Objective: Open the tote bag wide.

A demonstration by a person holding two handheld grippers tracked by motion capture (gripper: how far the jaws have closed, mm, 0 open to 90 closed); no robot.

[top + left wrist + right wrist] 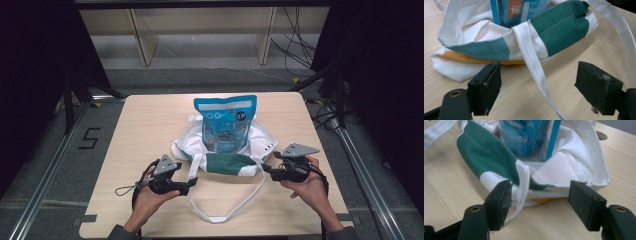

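Two grippers are held low over the near half of the worktop, one at each side of a cloth bag (225, 157) that lies around the middle of the worktop. A blue pouch (226, 122) is seen standing upright in the bag's mouth. The left gripper (192, 181) is pointed at the bag's near left corner; its jaws are spread wide, and a white strap (534, 67) is seen running between them on the worktop, touched by neither pad. The green band of the bag lies just beyond the jaw tips. The right gripper (265, 167) is aimed at the bag's near right corner, jaws released; the bag's hem lies between them, with the strap just beside the left jaw.
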